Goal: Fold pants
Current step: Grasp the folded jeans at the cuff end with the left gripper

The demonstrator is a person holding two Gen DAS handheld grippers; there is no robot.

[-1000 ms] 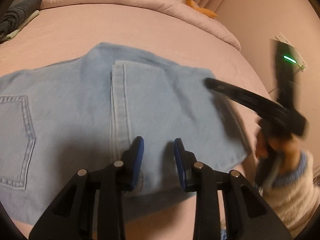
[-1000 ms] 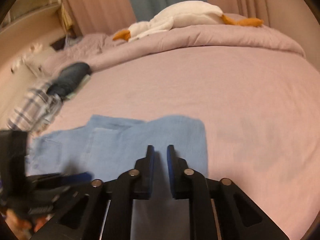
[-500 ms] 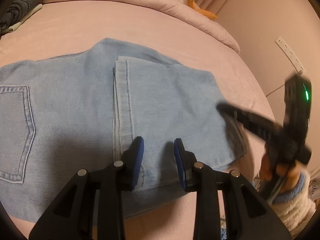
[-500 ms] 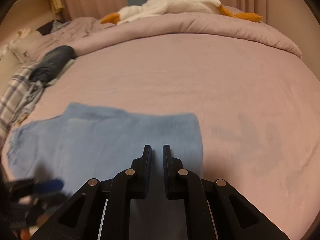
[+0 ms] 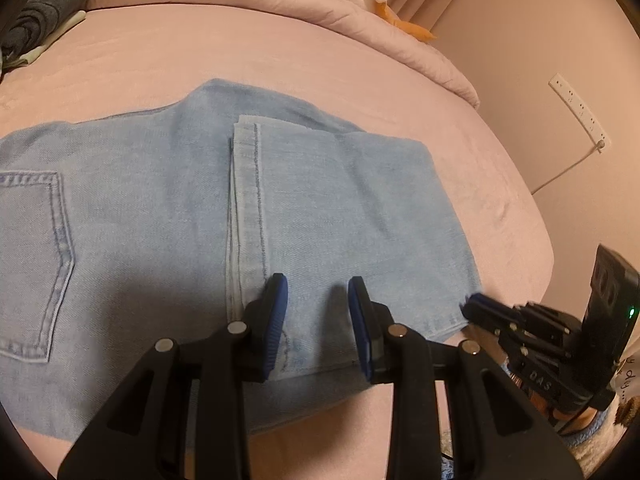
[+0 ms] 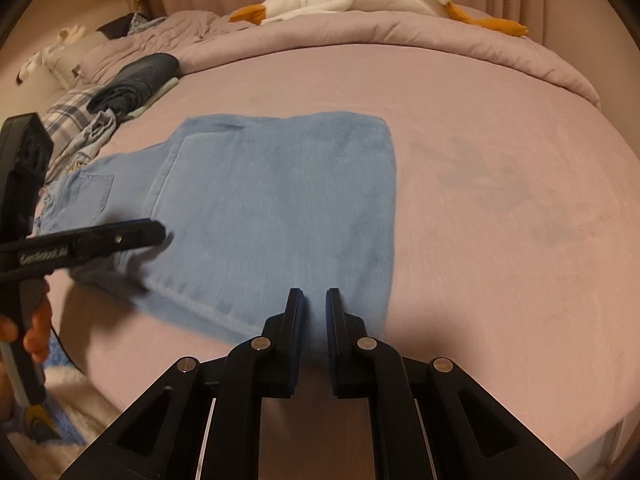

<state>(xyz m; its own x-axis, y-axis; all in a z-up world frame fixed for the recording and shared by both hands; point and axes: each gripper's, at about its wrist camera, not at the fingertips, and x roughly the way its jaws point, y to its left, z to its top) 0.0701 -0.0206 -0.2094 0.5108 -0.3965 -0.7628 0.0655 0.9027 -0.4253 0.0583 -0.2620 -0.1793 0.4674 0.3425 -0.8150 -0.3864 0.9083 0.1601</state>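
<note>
**Folded jeans lie across pink bed**

The light-blue pants [image 5: 248, 216] lie flat on the pink bedsheet [image 6: 500, 200], long axis running left to right, legs doubled back so the hem [image 5: 246, 200] crosses mid-garment. The left gripper [image 5: 318, 316] hovers over their near edge, jaws slightly parted, empty. The right gripper [image 6: 314, 320], jaws nearly together and gripping nothing, sits at the near folded corner.

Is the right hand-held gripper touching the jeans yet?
Cannot tell. In the left wrist view the right hand-held gripper ends right at the jeans' folded corner, blurred; neither view plainly shows contact.
</note>
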